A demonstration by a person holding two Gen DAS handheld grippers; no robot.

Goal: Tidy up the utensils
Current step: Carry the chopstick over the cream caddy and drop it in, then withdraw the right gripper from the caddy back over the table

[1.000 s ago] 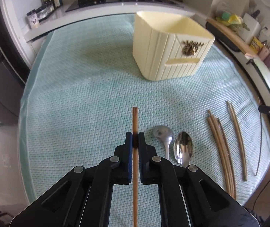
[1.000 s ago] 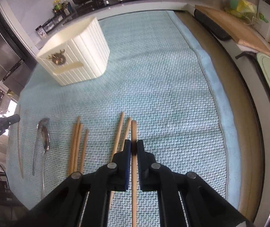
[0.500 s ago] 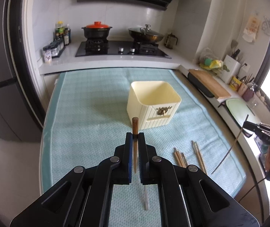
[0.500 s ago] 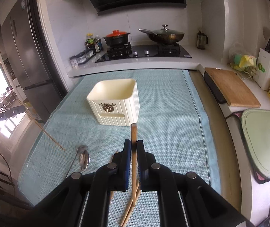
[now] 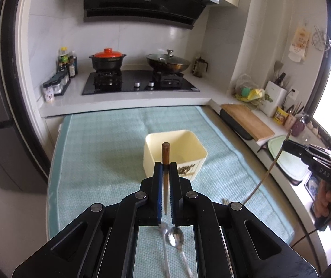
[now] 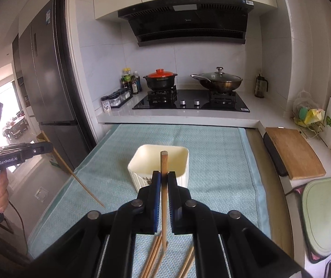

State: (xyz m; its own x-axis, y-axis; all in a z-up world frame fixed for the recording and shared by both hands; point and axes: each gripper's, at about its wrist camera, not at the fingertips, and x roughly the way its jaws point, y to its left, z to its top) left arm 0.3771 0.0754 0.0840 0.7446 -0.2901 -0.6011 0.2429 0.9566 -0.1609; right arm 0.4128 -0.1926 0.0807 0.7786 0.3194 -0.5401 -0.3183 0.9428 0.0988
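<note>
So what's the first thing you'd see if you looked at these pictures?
Each gripper pinches one chopstick: the left gripper and the right gripper. The cream holder waits just beyond them on the blue-green mat. Two spoons lie under the left gripper.

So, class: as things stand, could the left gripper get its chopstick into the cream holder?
Probably yes. The left gripper grips a chopstick, the cream holder ahead stands open-topped, and nothing lies between them.
</note>
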